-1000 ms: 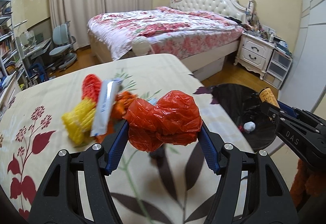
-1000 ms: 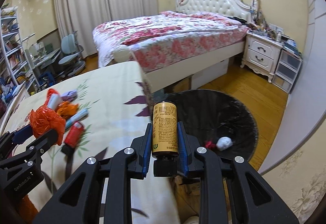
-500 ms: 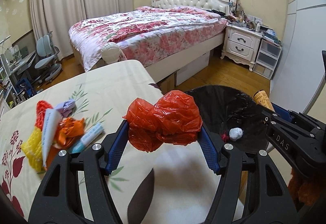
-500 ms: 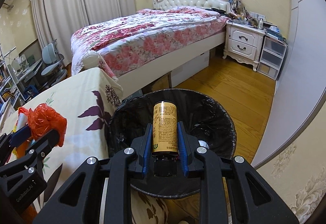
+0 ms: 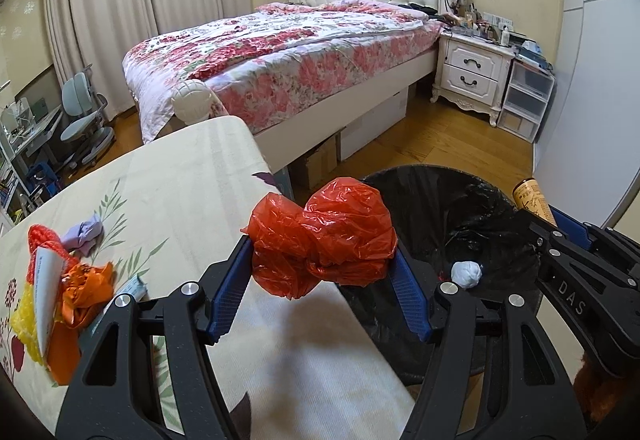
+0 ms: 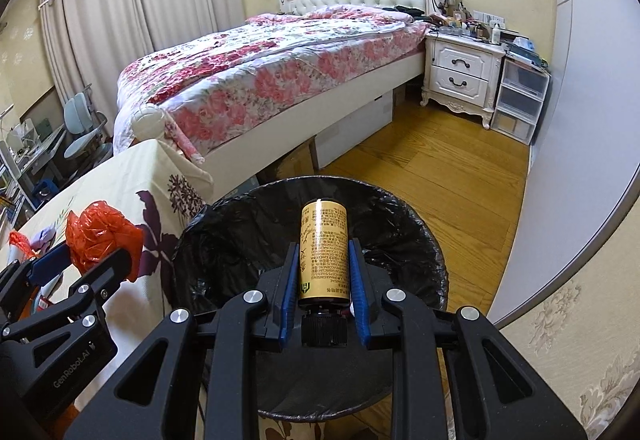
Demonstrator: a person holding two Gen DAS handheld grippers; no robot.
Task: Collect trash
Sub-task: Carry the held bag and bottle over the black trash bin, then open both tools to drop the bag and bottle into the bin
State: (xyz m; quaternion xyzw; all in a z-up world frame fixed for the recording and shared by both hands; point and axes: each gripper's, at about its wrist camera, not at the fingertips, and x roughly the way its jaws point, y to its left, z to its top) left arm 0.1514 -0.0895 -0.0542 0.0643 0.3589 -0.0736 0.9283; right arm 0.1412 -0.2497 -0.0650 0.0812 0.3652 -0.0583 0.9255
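I get soft, even daylight through the closed curtains [image 5: 120, 0] at ten o'clock, with no harsh glare. Both views are sharp at centre, but the fisheye bends the edges and blackens the corners. A faint shadow falls on the tablecloth [image 5: 300, 360] at six o'clock.

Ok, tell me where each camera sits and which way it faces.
Left wrist: on the left gripper, looking down along its fingers at the red plastic bag it grips, over the table edge; the right gripper shows at right.
Right wrist: on the right gripper, looking down at the yellow bottle it grips over the black-lined bin; the left gripper shows at left.
Shared: bin, bag, bottle, bed.
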